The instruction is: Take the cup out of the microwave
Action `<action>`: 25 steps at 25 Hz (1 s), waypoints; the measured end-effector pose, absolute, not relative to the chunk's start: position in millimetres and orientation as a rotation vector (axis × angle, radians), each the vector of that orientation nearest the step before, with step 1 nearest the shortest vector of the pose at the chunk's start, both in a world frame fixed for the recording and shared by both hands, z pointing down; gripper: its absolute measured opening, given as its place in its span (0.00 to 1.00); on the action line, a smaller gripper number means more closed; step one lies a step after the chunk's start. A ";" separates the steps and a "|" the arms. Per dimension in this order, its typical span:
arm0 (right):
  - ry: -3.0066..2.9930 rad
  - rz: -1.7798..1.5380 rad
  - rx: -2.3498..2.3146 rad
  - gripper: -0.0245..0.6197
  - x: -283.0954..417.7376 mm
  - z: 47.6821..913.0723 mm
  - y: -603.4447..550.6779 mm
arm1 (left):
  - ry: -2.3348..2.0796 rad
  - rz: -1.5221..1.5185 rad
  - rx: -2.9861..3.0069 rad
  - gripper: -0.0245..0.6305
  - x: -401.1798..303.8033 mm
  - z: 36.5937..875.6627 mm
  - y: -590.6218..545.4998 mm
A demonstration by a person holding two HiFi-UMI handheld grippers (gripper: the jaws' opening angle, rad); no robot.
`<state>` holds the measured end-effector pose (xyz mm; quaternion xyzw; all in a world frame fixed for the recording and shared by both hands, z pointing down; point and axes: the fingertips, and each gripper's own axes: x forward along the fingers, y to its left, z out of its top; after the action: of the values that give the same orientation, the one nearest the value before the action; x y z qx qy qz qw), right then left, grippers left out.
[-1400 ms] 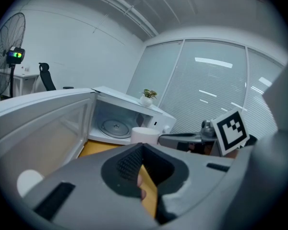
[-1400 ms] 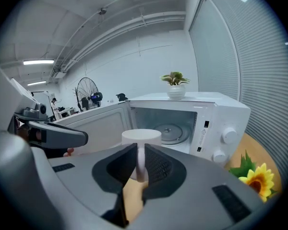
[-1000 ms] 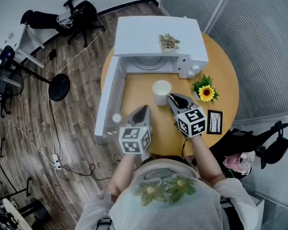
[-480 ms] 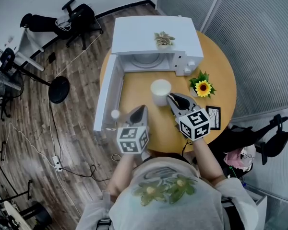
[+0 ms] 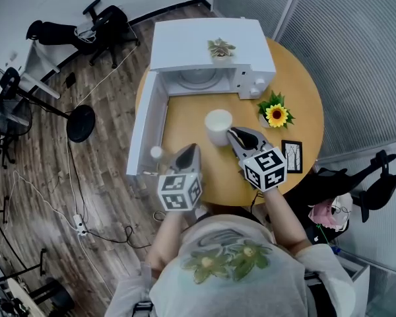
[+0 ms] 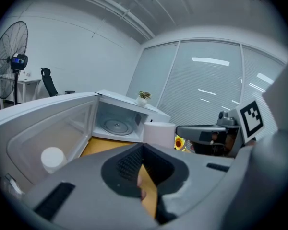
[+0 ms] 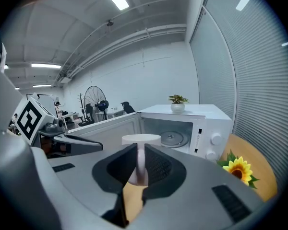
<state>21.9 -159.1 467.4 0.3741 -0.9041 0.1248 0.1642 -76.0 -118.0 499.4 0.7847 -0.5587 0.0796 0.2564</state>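
The white cup is outside the microwave, over the round wooden table in front of the open cavity. My right gripper is shut on the cup's handle; in the right gripper view the handle stands between the pads below the rim. Whether the cup touches the table I cannot tell. My left gripper hovers to the cup's left, shut, with nothing in it. From the left gripper view the cup and the right gripper show ahead.
The microwave door swings wide open at the left, with a round white knob near its edge. A small plant sits on the microwave. A sunflower pot and a picture frame stand at the table's right.
The right gripper with the cup has drawn a little back from the microwave and risen slightly. The left gripper has shifted slightly beside it.
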 end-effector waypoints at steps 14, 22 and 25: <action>-2.516 0.449 1.045 0.13 23.1 509.7 -155.2 | -1.500 0.254 2.110 0.04 -72.6 514.4 -111.9; -2.478 0.498 1.028 0.13 24.5 532.0 -154.9 | -1.497 0.269 2.094 0.04 -73.6 520.9 -111.4; -2.464 0.510 1.018 0.13 24.1 539.9 -154.0 | -1.492 0.275 2.086 0.04 -73.8 523.8 -110.7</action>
<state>24.1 -154.0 539.9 0.3664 -0.8871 0.1838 0.2122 -73.8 -110.7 523.8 0.7771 -0.5557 0.1023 0.2773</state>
